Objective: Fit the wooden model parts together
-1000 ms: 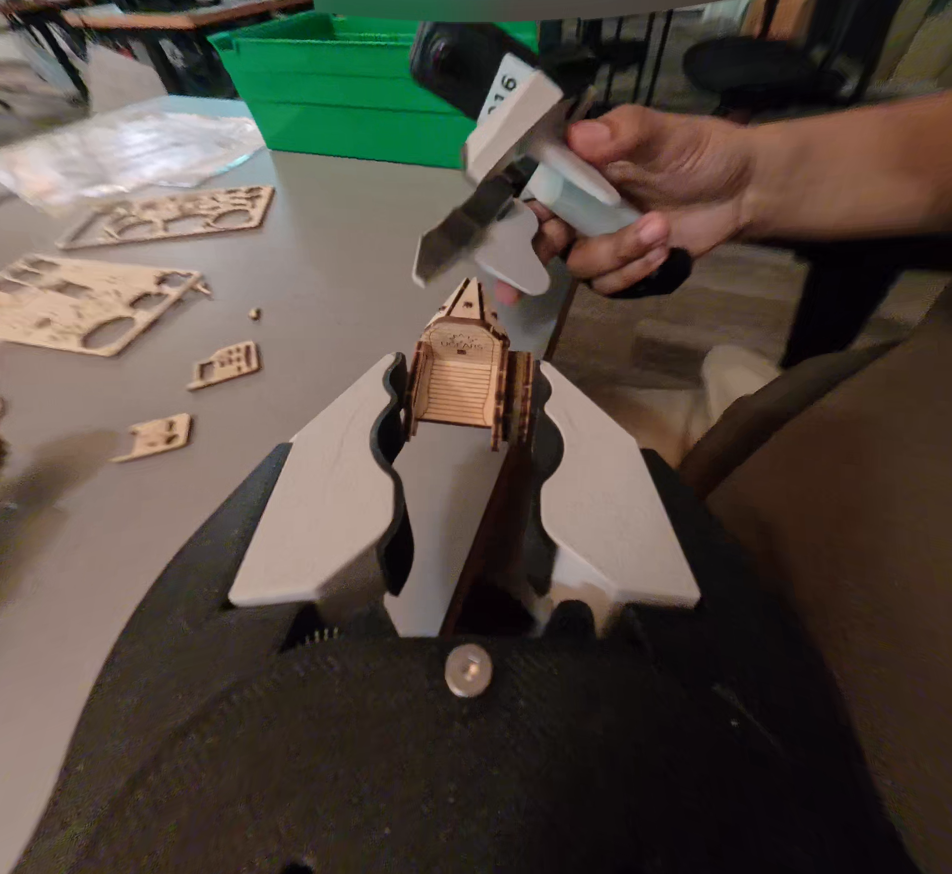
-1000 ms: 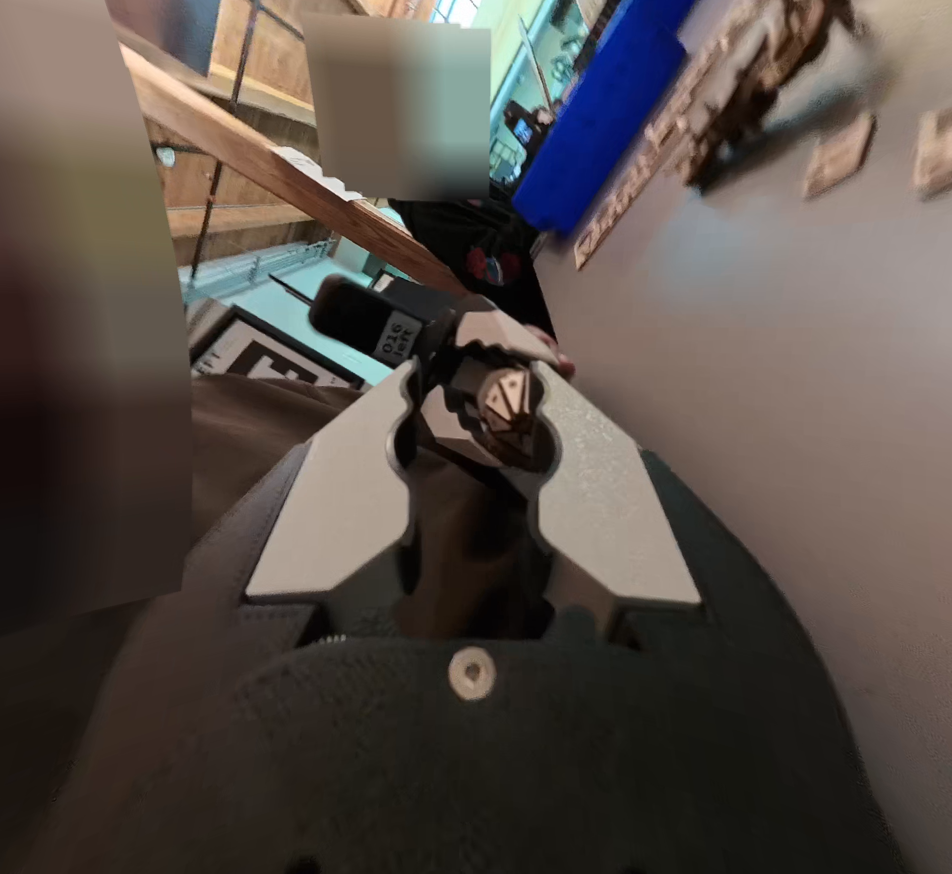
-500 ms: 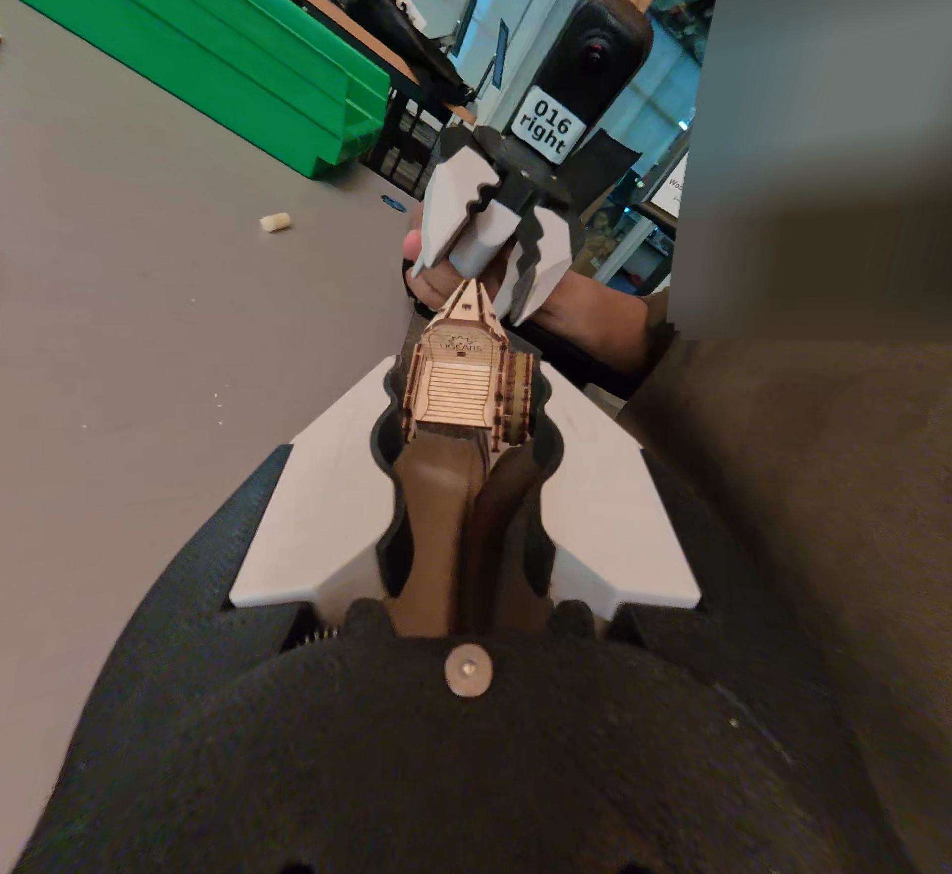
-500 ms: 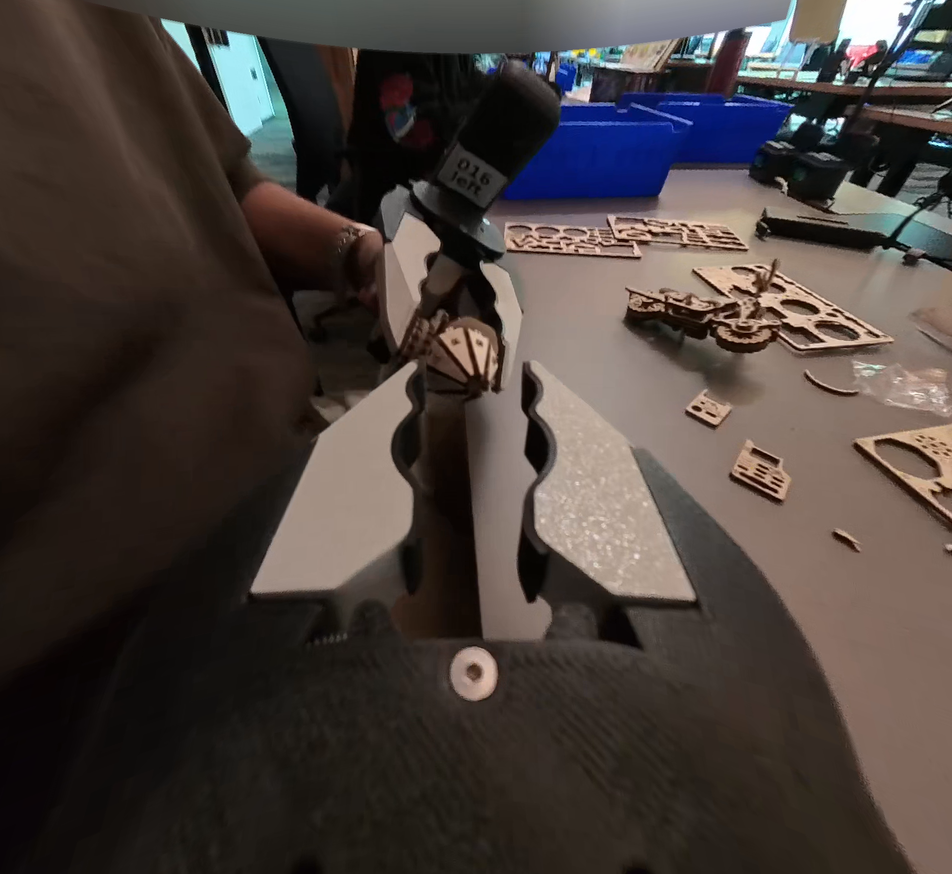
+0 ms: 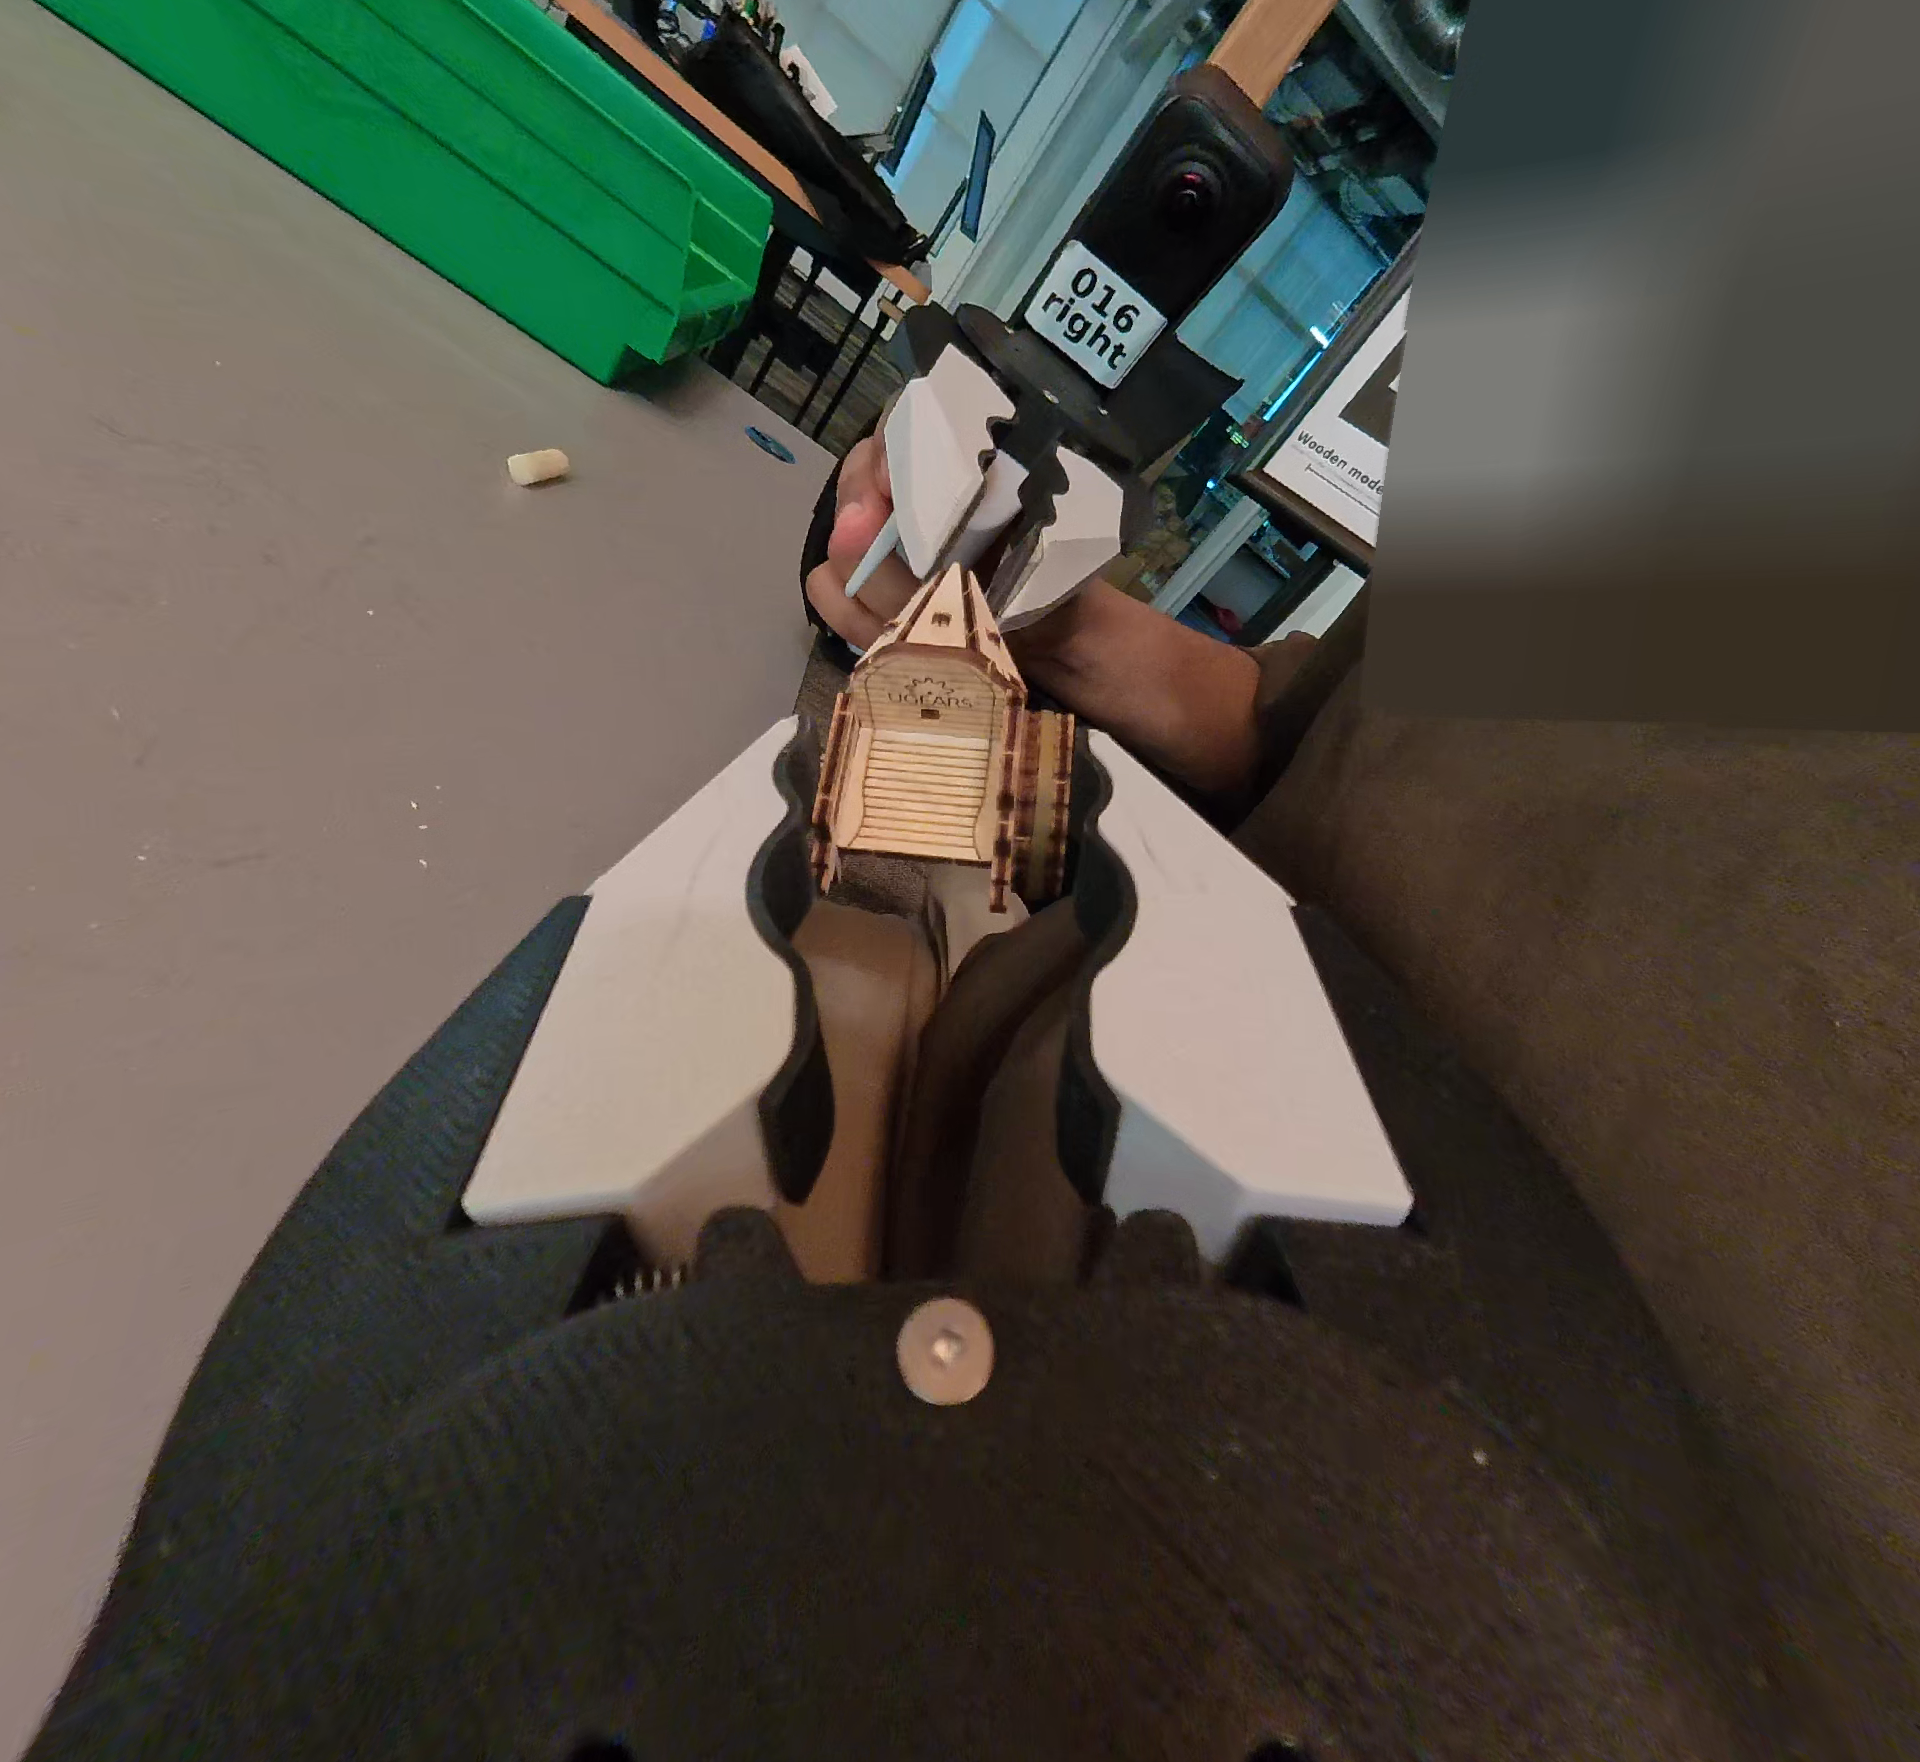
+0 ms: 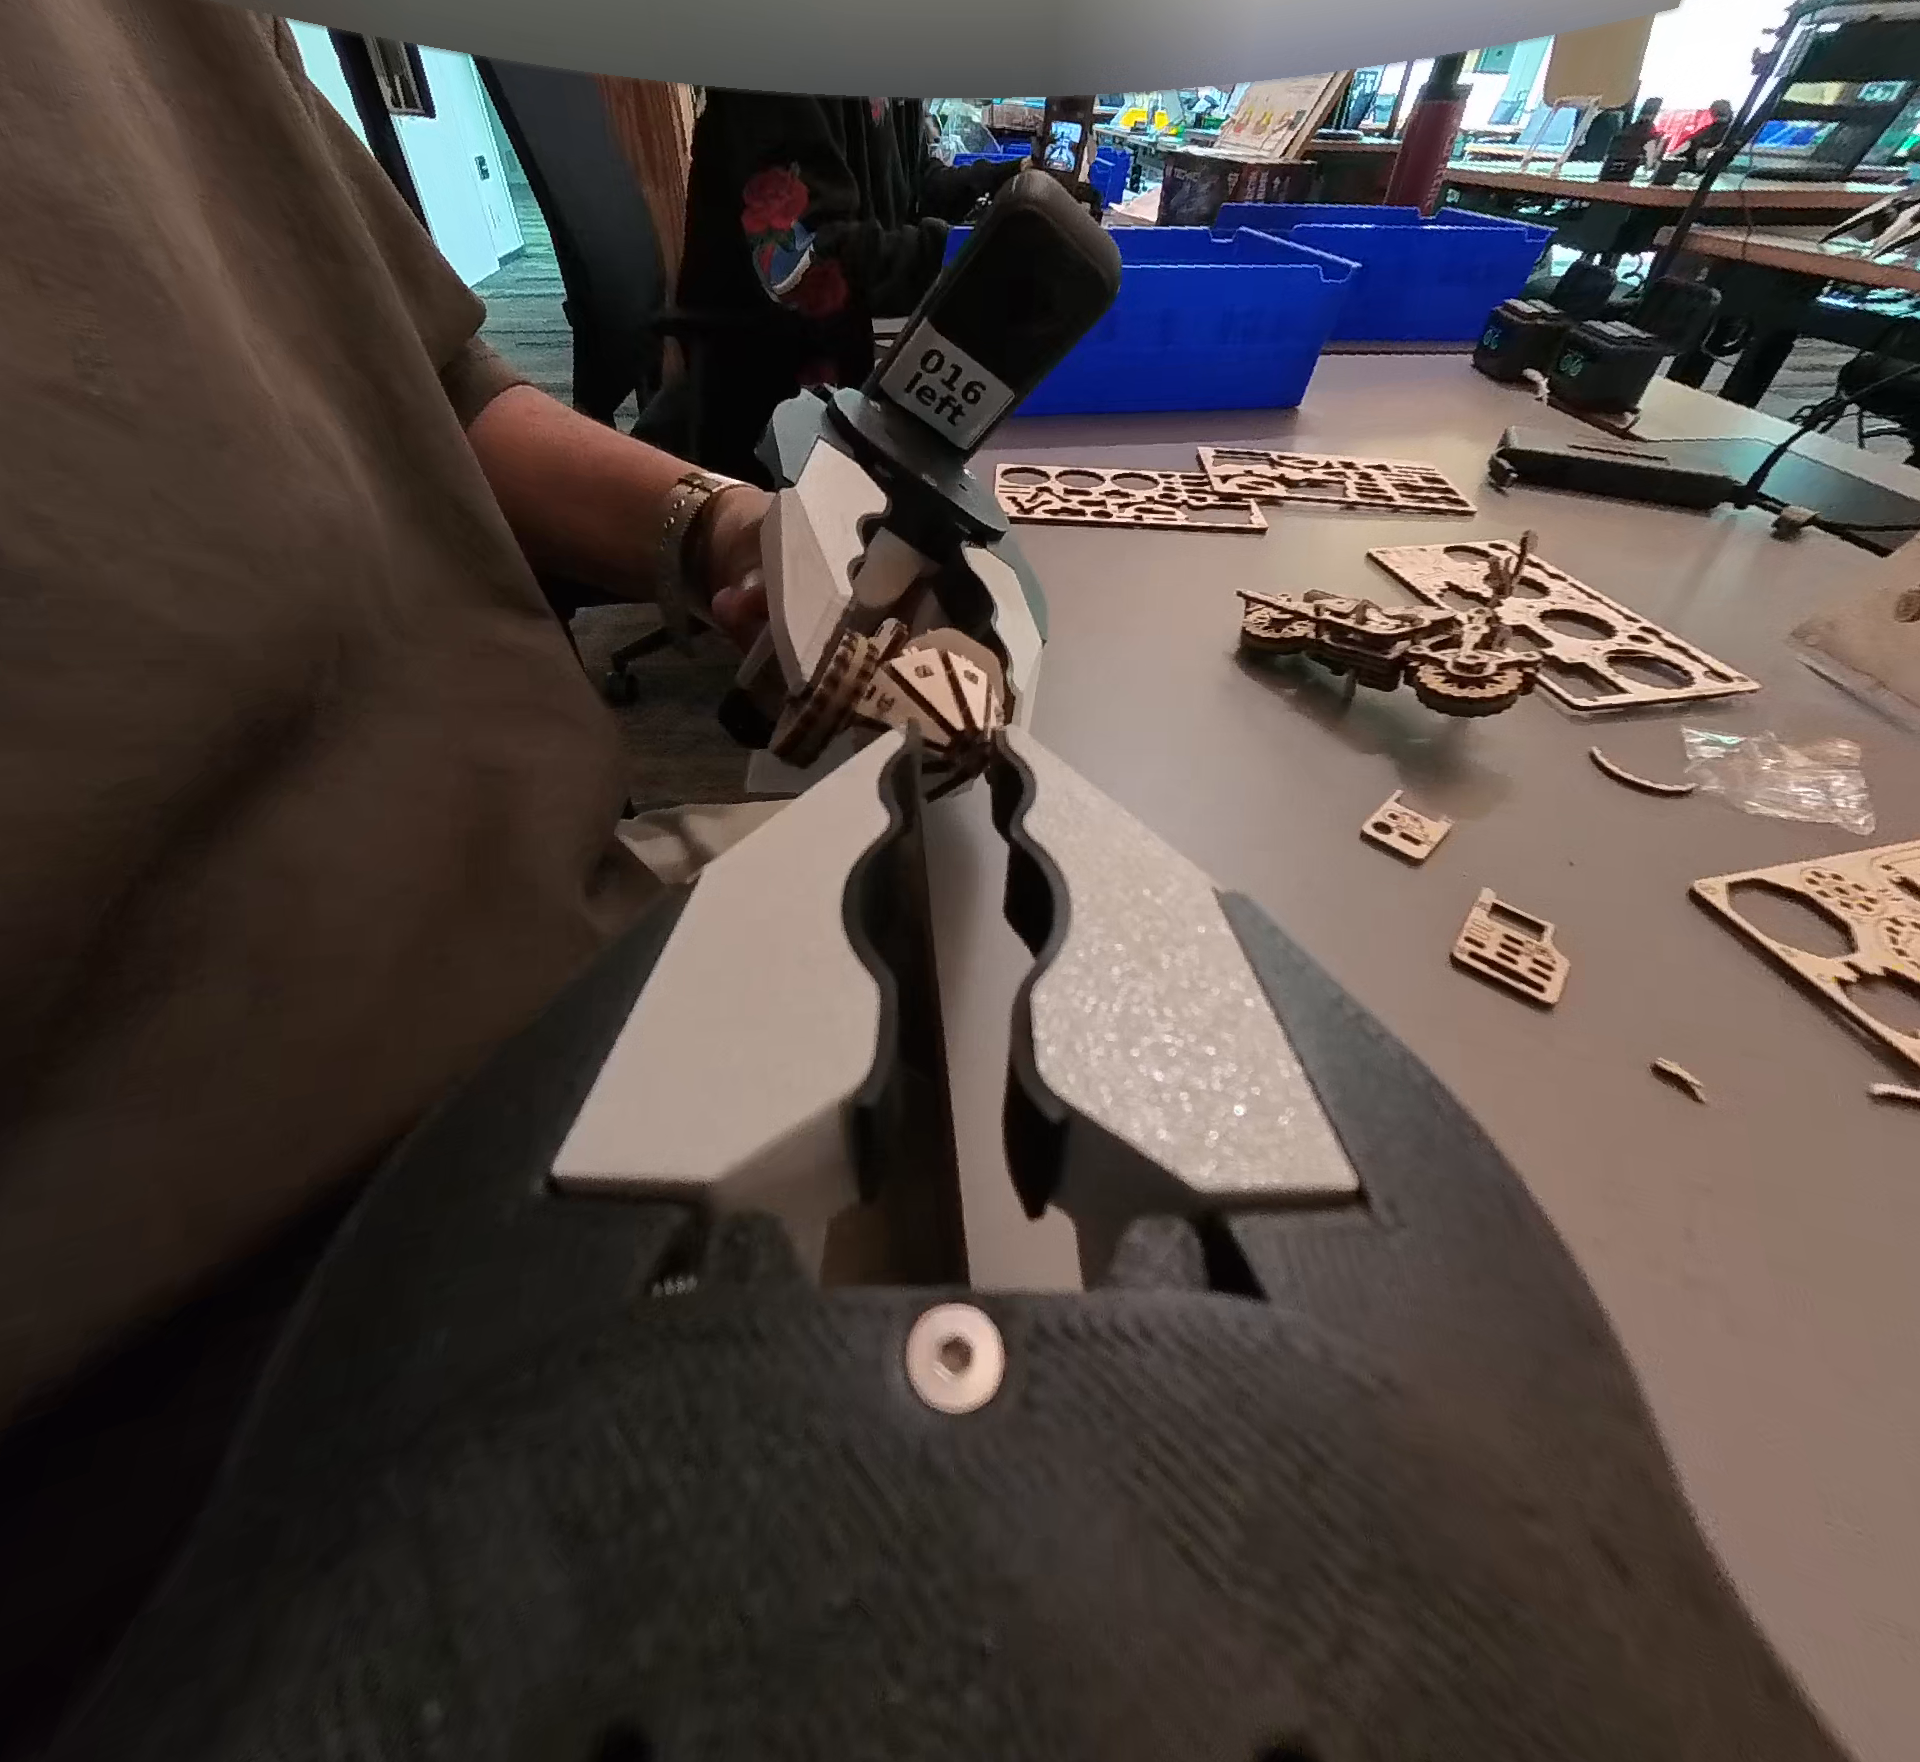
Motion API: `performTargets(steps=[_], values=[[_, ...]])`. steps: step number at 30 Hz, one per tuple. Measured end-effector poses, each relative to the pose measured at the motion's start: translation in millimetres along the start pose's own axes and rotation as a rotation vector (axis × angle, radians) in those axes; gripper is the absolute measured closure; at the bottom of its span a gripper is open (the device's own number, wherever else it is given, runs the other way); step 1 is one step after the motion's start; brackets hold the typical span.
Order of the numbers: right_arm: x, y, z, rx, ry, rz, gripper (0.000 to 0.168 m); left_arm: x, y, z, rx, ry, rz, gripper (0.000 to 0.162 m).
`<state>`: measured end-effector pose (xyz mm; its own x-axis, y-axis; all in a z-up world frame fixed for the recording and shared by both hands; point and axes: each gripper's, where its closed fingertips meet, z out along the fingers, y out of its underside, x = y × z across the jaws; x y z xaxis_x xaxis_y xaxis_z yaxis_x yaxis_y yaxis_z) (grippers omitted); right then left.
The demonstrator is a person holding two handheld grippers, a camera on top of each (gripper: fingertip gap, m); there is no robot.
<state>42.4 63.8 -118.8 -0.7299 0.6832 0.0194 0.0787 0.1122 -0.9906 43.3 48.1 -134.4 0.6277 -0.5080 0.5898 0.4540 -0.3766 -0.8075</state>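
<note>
My left gripper (image 5: 940, 777) is shut on a small pale wooden sub-assembly (image 5: 925, 767) with a slatted panel, a pointed nose and a wheel on its right side. It holds it in the air at the table's edge, in front of the person's brown shirt. My right gripper (image 6: 954, 744) faces it head-on, and its fingertips pinch the pointed nose of the same piece (image 6: 935, 689). In the left wrist view the right gripper (image 5: 1003, 559) sits just behind the nose. In the right wrist view the left gripper (image 6: 883, 673) grips the piece's rear.
A part-built wooden motorcycle (image 6: 1371, 647) stands on the grey table (image 6: 1195, 777) beside cut-out plywood sheets (image 6: 1621, 642). Small loose parts (image 6: 1509, 946) and a plastic bag (image 6: 1777, 772) lie to the right. Blue bins (image 6: 1247, 320) stand at the back, and a green bin (image 5: 416, 123) at the far left. The tips of both grippers are at nearly the same place.
Both grippers swung round to face each other. My right gripper's jaws narrowed from wide open and closed onto the nose of the piece that my left gripper keeps holding.
</note>
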Motion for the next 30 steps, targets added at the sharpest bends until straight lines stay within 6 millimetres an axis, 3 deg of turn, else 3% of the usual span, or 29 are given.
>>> performTargets(steps=[10,12,30], values=[[2,-5,0,0.032,0.006,0.043,0.157,1,-5,-1,0.029,0.011,-0.006,0.118],[5,-4,0,0.03,0.01,0.084,0.145,5,-8,-2,0.05,0.028,0.005,0.118],[-2,-15,-1,0.08,-0.023,0.117,0.157,12,-12,-1,0.084,0.058,0.038,0.117]])
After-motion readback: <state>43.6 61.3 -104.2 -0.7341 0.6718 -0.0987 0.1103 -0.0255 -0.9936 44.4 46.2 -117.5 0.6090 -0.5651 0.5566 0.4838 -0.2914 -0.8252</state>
